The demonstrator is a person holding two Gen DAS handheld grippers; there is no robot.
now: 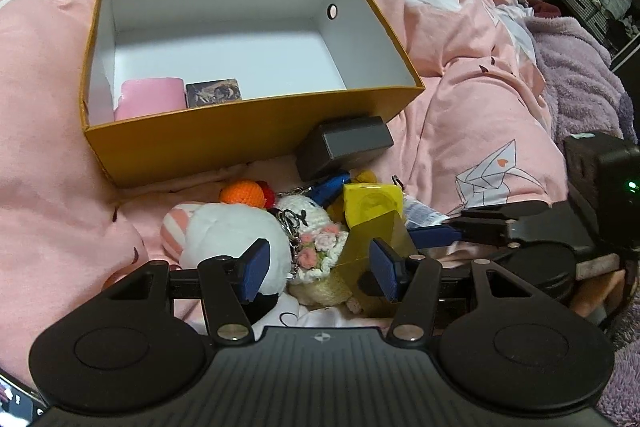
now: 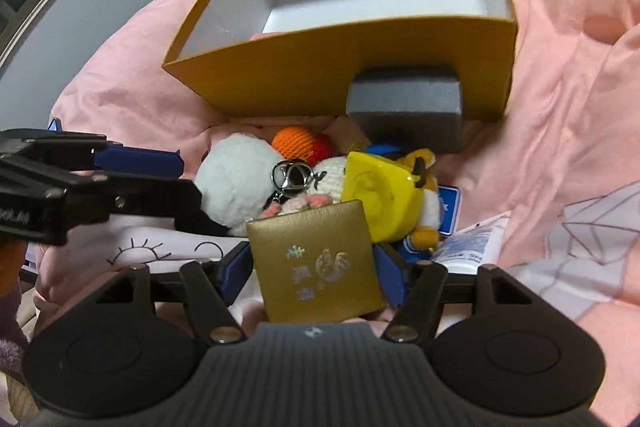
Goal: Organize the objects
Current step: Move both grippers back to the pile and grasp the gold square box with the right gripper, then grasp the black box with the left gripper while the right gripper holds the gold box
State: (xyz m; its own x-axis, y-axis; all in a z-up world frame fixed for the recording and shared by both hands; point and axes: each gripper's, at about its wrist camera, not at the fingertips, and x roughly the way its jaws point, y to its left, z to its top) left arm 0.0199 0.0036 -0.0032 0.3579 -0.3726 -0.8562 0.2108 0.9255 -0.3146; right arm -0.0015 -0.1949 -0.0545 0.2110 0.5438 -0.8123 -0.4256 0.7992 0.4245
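An orange cardboard box with a white inside stands on a pink bedspread; a pink item and a small picture block lie in its near left corner. Before it lies a heap: a white plush, an orange crochet ball, a crochet flower keychain, a yellow cube, a grey box. My left gripper is open and empty above the heap. My right gripper is shut on a gold square box, also showing in the left view.
The pink bedspread is rumpled around the box. A purple fleece blanket lies at the right. A blue card and a white printed packet lie right of the heap. Shelves and clothes stand beyond the bed.
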